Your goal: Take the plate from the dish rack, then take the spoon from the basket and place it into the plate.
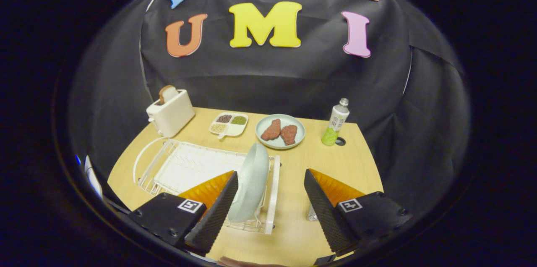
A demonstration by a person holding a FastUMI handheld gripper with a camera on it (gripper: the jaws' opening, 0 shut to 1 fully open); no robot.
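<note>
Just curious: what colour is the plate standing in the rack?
Pale grey-green, seen in the gripper view: the plate stands in the rack.

Pale green plate point(251, 183) stands on edge in white wire dish rack point(184, 166), at rack's right end, near table's front edge.

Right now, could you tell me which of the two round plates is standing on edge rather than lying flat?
The empty plate in the dish rack, beside the open gripper's left finger. The other plate lies flat beyond, holding two meat pieces.
</note>
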